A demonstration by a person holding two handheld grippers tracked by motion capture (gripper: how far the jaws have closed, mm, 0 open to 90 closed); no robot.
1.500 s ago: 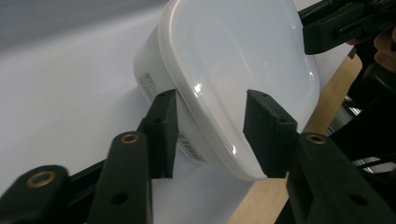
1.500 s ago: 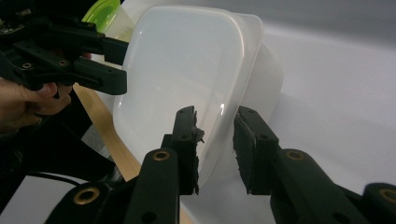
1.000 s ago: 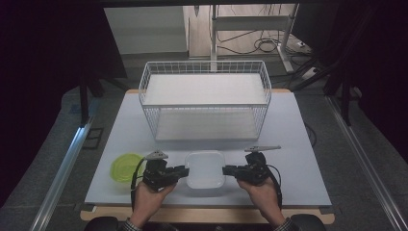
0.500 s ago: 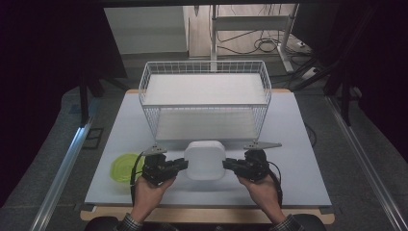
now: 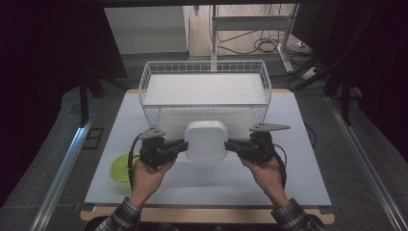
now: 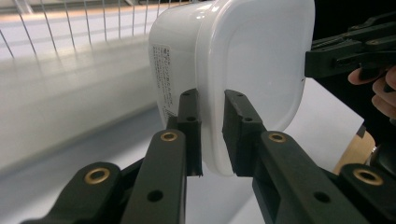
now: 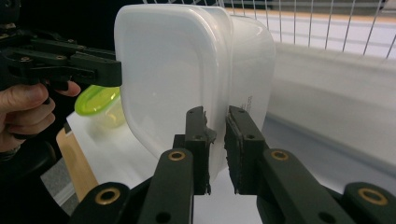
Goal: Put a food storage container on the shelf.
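A white lidded plastic container (image 5: 206,140) hangs above the table, just in front of the wire basket (image 5: 153,113). My left gripper (image 5: 184,144) is shut on the rim at its left side, and my right gripper (image 5: 228,143) is shut on the rim at its right side. In the left gripper view the jaws (image 6: 211,95) pinch the lid edge of the container (image 6: 252,56), with the other gripper (image 6: 345,51) on the far side. The right gripper view has its jaws (image 7: 216,112) clamped on the rim of the container (image 7: 168,70), whose side carries a printed label.
A lime-green lidded tub (image 5: 120,168) sits on the white table (image 5: 288,168) at the front left, also seen behind the container (image 7: 100,100). The white wire basket stands open-topped at the table's back middle. Dark floor, rails and cables surround the table.
Both grippers have risen with the white container, lifting it off the table and carrying it farther from the person, toward the basket's front wall.
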